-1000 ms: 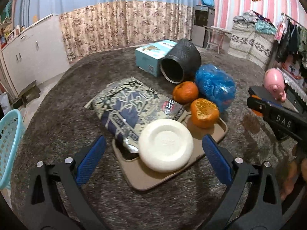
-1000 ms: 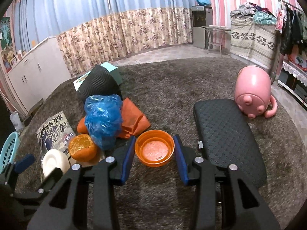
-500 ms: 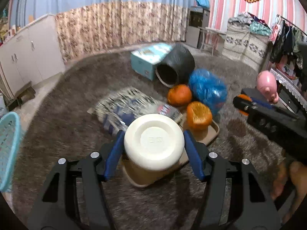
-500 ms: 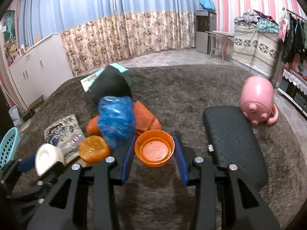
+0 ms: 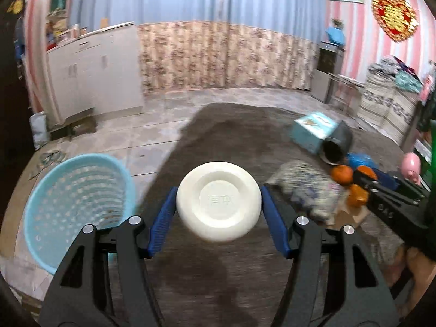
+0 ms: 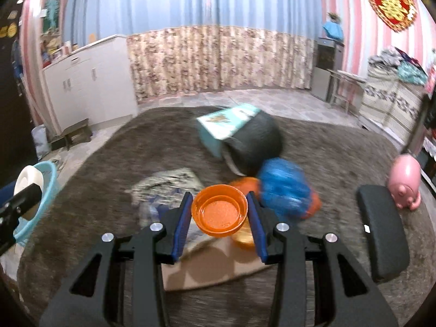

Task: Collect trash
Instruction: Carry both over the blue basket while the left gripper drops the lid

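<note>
Two pieces are lifted, none binned: the left gripper [image 5: 218, 212] clamps a white round foam bowl [image 5: 218, 201] beside the light-blue perforated plastic basket [image 5: 76, 207]; the right gripper [image 6: 219, 215] clamps an orange plastic bowl [image 6: 219, 212] over the brown shaggy rug [image 6: 109, 163], litter remaining mid-rug.

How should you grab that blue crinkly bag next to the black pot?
Probably from above, pinching the bunched-up top of the blue bag. It is a soft, rounded lump, so fingers should gather its crumpled plastic easily. The black pot crowds its far side and an orange thing sits against its left, so coming from the side looks cramped. Both grippers are full right now.
</note>
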`<state>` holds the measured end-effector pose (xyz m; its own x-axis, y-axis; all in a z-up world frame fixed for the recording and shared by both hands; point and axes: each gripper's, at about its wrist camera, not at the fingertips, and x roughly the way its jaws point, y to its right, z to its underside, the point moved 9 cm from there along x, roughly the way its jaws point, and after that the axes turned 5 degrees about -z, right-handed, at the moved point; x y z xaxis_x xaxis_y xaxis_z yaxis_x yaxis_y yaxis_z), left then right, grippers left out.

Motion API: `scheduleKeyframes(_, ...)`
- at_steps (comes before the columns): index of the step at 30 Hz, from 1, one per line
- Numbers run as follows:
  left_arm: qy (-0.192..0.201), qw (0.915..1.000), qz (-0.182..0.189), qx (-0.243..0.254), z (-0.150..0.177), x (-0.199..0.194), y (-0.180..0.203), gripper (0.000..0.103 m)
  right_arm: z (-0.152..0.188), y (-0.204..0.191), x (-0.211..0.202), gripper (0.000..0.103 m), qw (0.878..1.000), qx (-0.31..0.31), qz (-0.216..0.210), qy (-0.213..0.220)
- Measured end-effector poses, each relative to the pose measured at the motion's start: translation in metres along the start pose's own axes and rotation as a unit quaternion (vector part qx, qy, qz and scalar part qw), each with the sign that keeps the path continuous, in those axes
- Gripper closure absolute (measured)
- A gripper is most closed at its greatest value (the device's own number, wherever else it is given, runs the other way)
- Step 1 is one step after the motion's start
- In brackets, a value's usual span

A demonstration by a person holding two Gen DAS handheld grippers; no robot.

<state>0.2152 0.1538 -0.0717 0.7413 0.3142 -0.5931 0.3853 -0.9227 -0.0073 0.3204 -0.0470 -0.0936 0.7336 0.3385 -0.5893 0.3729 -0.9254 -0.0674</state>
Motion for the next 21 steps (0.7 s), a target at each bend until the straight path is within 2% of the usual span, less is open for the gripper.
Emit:
scheduleKeyframes(11,0.013,0.9952,-0.094,-0.023,0.002,-0.003,-0.124,0.042,-0.026,-0.112,-0.001,0.063,0.994,-0.079,-0.069,0.01)
scheduleKeyframes(16,0.014,0.9917,-0.122,-0.038,0.002,-0.004,-0.171,0.042,-0.046,-0.167,-0.007,0.063,0.987,-0.112,-0.111,0.021)
scheduleKeyframes(21,0.012,0.9897,-0.137,-0.04,0.003,0.003,-0.199,0.042,-0.056,-0.222,-0.004,0.063,0.98,-0.142,-0.141,0.017)
